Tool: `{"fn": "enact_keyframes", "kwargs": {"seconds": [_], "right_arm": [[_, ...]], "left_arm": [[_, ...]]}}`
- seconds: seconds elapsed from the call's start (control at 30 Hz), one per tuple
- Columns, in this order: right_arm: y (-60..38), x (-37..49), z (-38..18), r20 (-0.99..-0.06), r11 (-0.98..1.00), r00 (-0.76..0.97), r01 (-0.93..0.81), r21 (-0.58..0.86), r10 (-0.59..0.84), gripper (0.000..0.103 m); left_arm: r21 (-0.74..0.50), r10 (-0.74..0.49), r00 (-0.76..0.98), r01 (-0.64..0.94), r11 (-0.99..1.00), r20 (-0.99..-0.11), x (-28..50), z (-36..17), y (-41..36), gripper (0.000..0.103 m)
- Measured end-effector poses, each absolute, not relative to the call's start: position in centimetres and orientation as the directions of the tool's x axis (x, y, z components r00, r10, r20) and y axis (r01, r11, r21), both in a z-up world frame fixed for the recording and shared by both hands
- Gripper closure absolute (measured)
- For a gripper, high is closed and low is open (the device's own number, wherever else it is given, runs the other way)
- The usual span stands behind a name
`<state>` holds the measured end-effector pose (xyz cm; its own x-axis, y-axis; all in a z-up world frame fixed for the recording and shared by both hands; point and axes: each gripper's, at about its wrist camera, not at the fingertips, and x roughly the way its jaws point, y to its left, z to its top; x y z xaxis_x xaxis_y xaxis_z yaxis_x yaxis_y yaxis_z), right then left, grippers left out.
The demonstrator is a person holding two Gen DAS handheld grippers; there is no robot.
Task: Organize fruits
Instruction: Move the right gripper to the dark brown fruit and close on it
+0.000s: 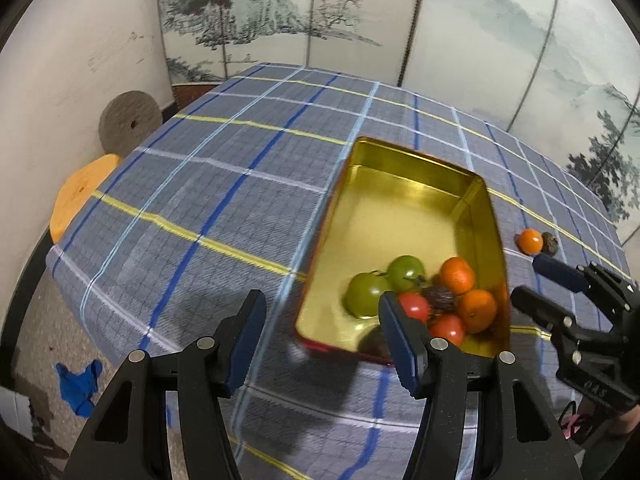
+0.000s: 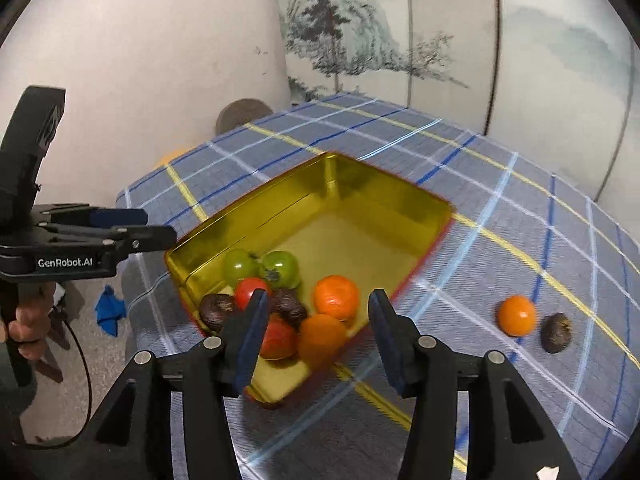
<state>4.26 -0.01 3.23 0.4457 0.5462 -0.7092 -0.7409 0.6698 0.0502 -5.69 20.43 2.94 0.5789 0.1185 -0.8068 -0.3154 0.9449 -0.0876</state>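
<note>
both tools empty: left tool (image 1: pixel 322 334) and right tool (image 2: pixel 316 330) half open over gold tin (image 2: pixel 360 184); orange (image 2: pixel 516 315) loose on counter (image 2: pixel 500 240)

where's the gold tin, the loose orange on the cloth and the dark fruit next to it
gold tin (image 2: pixel 384 184), right wrist view, on its far inner wall
loose orange (image 2: pixel 516 315), right wrist view, on the middle of its peel
dark fruit (image 2: pixel 556 332), right wrist view, on the middle of its wrinkled skin
</note>
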Motion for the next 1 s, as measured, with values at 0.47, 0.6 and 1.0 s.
{"fn": "enact_keyframes", "kwargs": {"seconds": [0.47,0.6,1.0], "right_arm": [[-12.4,10.9,1.3,-0.735,0.881,0.592,-0.473,0.014,0.330,0.054],[-14.1,12.8,0.2,-0.745,0.902,0.599,-0.431,0.008,0.293,0.054],[-14.7,17.9,-2.7,-0.774,0.912,0.568,-0.409,0.029,0.279,0.054]], "left_arm": [[-0.103,0.007,0.584,-0.155,0.983,-0.812,-1.1,3.1,12.9,0.043],[-0.101,-0.018,0.577,-0.113,0.988,-0.817,0.6,2.9,10.6,0.043],[-0.109,-0.069,0.556,-0.038,0.993,-0.828,6.2,1.9,5.6,0.043]]}}
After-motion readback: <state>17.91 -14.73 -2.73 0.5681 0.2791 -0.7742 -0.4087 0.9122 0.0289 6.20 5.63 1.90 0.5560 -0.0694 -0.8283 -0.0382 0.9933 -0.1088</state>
